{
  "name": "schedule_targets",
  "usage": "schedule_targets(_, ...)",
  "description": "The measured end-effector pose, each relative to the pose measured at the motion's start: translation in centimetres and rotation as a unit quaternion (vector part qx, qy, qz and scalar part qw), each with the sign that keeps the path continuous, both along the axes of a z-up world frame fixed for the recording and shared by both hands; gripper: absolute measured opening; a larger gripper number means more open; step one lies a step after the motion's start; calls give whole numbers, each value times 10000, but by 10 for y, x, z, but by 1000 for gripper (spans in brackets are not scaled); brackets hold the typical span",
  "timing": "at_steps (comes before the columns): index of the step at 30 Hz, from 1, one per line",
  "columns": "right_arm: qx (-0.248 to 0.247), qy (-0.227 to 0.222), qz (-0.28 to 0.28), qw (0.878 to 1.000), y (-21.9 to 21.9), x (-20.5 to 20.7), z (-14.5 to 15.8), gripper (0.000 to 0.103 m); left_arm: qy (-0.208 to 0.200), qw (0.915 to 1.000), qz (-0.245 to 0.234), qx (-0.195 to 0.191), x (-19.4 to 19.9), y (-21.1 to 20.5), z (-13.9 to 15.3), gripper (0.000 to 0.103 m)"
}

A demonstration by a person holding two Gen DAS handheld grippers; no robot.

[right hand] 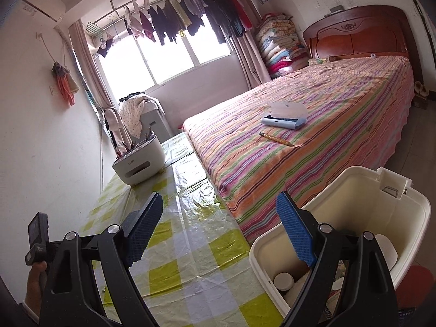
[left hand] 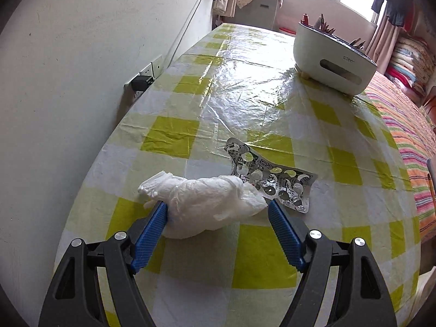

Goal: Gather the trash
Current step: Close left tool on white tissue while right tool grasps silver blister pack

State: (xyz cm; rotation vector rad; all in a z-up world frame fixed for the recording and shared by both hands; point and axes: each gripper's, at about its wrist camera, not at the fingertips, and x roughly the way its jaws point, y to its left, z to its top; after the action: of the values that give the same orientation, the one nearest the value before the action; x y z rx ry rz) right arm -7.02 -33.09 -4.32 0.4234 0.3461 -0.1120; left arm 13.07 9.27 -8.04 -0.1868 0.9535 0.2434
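Two claws are showing on my feeds, both with jaws spread apart. My left claw is sitting low over the table, its blue pads flanking a crumpled white bag; the left pad is touching the bag's edge, the right pad is just beside it, and nothing is being clamped. Just beyond the bag, overlapping its far right end, a spent foil blister is lying flat on the green-checked cloth. Further off, a white holder is standing near the table's right edge.

My right claw is hanging empty above the table, gripping nothing. Under its right finger a cream bin is standing beside the table, with a few pale items inside. Beyond lies the striped bed.
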Motion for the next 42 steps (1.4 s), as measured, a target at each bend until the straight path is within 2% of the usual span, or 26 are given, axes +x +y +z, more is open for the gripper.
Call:
schedule_targets(1,-65,1,99,9999,5,2,1,84,16,10000,24,-14,3,3,-2,72)
schedule_targets(3,-201,-3,307,9993,17,10,4,84,44,9999,54,-73,6,7,-3,61)
schedule_targets(5,-282,45,614,9977,29,21,8,84,33,9999,109,-110,8,12,-3,38)
schedule_targets(8,-180,160,1185,9927,49,47,14,84,47,9996,74,-269,10,18,-4,30)
schedule_targets(12,-265,284,1993,9792,90,82,21,84,1,9990,41,-456,6,24,-4,24)
schedule_targets(16,-791,415,2963,9509,146,111,29,84,-25,9977,-30,-675,1,30,-3,21)
schedule_targets(20,-1390,617,3981,9047,205,139,23,84,-37,9980,-124,-615,-5,30,-1,21)
schedule_targets(27,-1718,1081,5105,8356,270,193,-2,84,-100,9975,-16,-703,-16,48,6,21)
schedule_targets(31,-2278,1200,5390,8020,299,211,-17,84,-206,9974,119,-684,-25,62,13,21)
schedule_targets(38,-2754,1553,5534,7706,341,245,-41,82,-238,9964,331,-748,-34,83,13,21)
schedule_targets(42,-2906,1757,5495,7634,354,258,-54,82,-285,9961,362,-747,-37,87,15,21)
